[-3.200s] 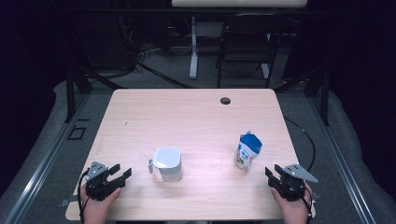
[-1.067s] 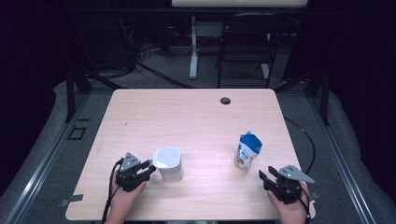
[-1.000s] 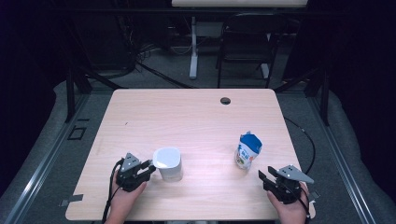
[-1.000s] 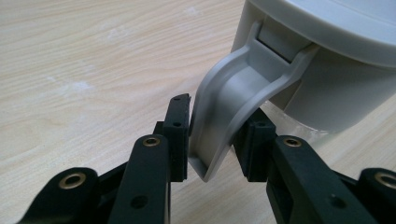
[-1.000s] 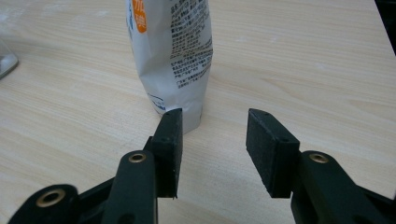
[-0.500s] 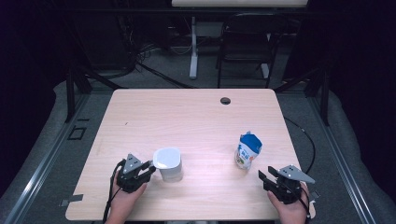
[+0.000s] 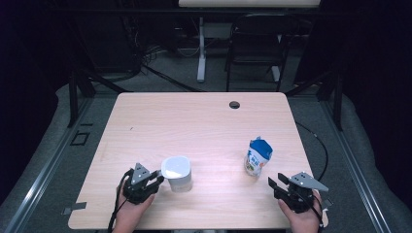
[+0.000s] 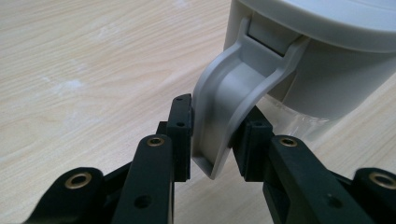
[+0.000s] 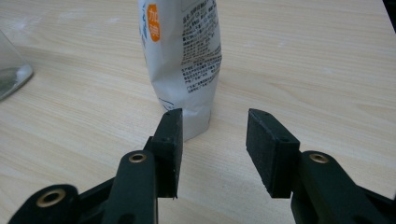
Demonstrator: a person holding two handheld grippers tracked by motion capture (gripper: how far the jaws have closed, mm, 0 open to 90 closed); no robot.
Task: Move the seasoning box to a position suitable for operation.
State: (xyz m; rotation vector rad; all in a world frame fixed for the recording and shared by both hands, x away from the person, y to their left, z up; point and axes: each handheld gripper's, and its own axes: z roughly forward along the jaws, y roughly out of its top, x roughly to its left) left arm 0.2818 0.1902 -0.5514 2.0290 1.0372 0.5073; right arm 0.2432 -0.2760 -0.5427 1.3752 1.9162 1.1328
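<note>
Left gripper (image 8: pixel 212 135) is pinching the handle (image 8: pixel 224 112) of the grey jug (image 7: pixel 176 172), which is standing near the table's (image 7: pixel 194 126) front edge; right gripper (image 9: pixel 212 140) is hovering with jaws spread, just short of the upright pouch (image 9: pixel 180 56)

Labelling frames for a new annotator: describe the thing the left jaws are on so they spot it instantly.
On the light wooden table, look at the near edge, left of centre. Beside the left gripper stands a pale grey jug with a lid and a clear lower body; the jaws close on its curved handle. Its only neighbour, the blue-topped white pouch, has printed text and no handle.
</note>
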